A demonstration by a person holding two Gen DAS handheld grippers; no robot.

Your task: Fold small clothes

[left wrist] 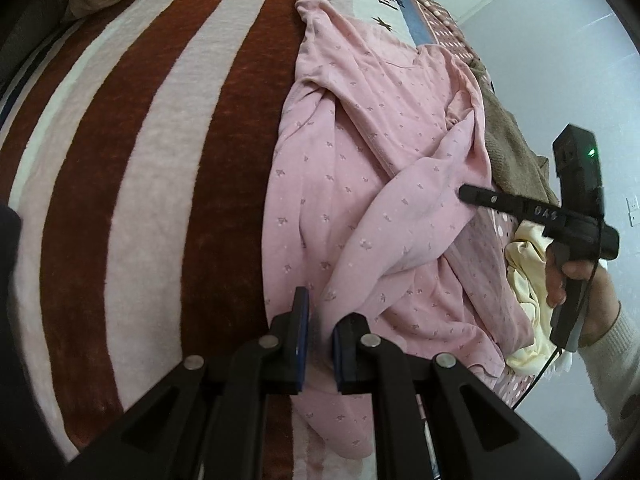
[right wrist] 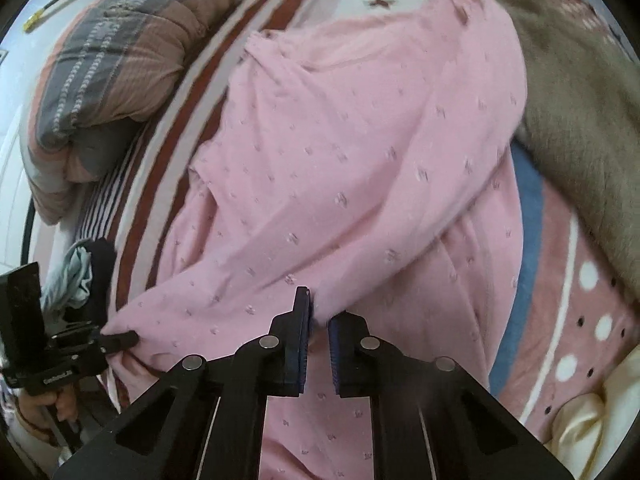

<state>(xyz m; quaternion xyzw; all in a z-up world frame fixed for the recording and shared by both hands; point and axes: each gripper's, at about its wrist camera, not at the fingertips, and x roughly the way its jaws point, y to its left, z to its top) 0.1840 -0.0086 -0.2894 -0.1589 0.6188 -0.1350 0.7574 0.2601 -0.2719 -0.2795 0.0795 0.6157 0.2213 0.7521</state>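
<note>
A pink baby garment with a small print lies crumpled on the striped blanket, and it fills the right wrist view. My left gripper has pink cloth between its narrowly spaced jaws at the garment's near end; it shows at the left of the right wrist view, pinching a cloth edge. My right gripper has a fold of the pink cloth between its jaws; in the left wrist view its tip touches a fold at the garment's right side.
A red and white striped blanket covers the bed. A brown cloth and a cream garment lie to the right. A striped pillow and dark and blue clothes lie at the left.
</note>
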